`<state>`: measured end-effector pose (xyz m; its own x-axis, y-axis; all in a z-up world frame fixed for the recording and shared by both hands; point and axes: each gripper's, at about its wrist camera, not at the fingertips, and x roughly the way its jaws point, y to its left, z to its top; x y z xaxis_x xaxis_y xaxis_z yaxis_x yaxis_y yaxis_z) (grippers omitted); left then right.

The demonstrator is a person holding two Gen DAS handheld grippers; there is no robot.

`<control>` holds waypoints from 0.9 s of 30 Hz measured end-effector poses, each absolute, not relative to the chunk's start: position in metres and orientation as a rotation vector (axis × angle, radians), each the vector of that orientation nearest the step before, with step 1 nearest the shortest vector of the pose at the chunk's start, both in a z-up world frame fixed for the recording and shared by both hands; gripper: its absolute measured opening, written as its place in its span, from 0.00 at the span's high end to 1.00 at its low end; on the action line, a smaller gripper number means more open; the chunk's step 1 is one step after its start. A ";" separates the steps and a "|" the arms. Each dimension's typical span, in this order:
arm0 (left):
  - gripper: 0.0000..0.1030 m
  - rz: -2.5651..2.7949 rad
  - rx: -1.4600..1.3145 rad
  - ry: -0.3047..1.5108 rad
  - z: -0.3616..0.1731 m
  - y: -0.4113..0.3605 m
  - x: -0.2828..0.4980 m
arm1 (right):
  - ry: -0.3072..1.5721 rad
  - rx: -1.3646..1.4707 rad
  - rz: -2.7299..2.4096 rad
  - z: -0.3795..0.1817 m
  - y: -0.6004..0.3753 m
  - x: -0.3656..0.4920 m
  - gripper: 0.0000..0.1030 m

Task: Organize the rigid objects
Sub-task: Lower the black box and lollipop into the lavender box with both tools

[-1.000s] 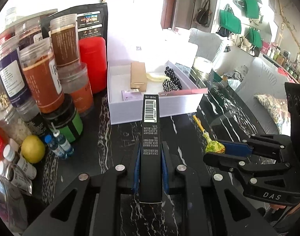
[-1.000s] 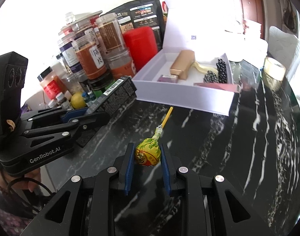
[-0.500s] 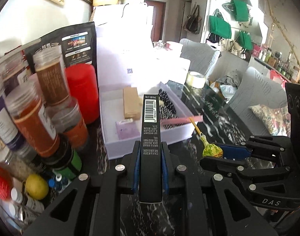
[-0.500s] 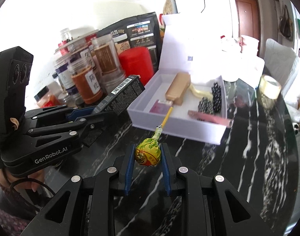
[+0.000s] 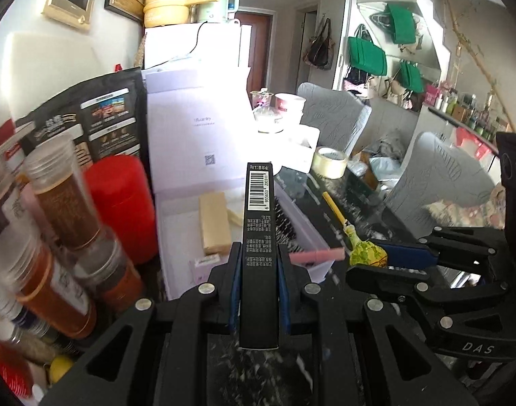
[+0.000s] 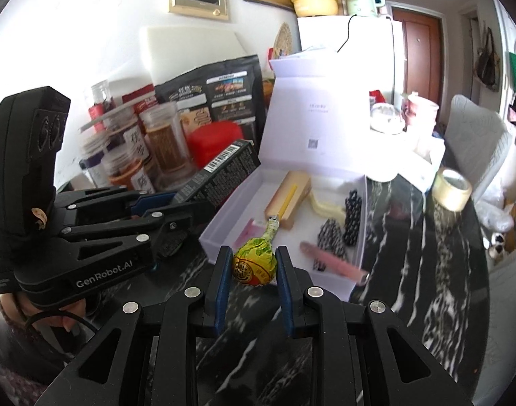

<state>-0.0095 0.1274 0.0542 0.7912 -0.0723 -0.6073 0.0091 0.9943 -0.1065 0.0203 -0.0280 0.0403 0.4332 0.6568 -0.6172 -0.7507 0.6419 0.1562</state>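
Note:
My left gripper (image 5: pixel 258 264) is shut on a long black carton with a barcode (image 5: pixel 259 223), held off the table and pointing at the open white box (image 5: pixel 177 223). That carton (image 6: pixel 220 172) shows from the side in the right wrist view. My right gripper (image 6: pixel 253 264) is shut on a lollipop in a yellow-green wrapper (image 6: pixel 254 265), its yellow stick pointing over the white box (image 6: pixel 217 237). In the left wrist view the lollipop (image 5: pixel 364 253) sits at the right. Inside the box lie a tan block (image 6: pixel 288 199), black-and-white items (image 6: pixel 342 223) and a pink stick (image 6: pixel 332 264).
Jars with brown and orange contents (image 5: pixel 65 203), a red canister (image 5: pixel 122 203) and a black pouch (image 5: pixel 99 125) crowd the left of the box. A tape roll (image 6: pixel 452 189) lies on the black marble table (image 6: pixel 427 270) to the right. Cups and a chair stand behind.
Both grippers have risen and come closer to the white box, each keeping its hold. The box and jars now sit lower and nearer in both views.

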 end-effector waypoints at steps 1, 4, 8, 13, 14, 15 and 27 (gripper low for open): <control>0.82 -0.049 -0.105 0.657 0.055 0.128 -0.005 | 0.694 -0.146 0.882 0.043 -0.028 0.024 0.75; 0.82 -0.043 -0.101 0.653 0.058 0.132 0.008 | 0.685 -0.150 0.880 0.046 -0.026 0.034 0.75; 0.82 -0.032 -0.098 0.658 0.058 0.137 0.028 | 0.685 -0.152 0.881 0.047 -0.021 0.050 0.75; 0.82 -0.019 -0.084 0.664 0.055 0.140 0.052 | 0.681 -0.159 0.876 0.045 -0.016 0.070 0.75; 0.82 -0.020 -0.084 0.666 0.054 0.141 0.055 | 0.683 -0.158 0.875 0.044 -0.015 0.074 0.75; 0.82 -0.021 -0.083 0.671 0.053 0.142 0.060 | 0.686 -0.157 0.875 0.044 -0.014 0.078 0.75; 0.82 -0.025 -0.083 0.712 0.036 0.149 0.114 | 0.699 -0.160 0.867 0.032 -0.001 0.128 0.75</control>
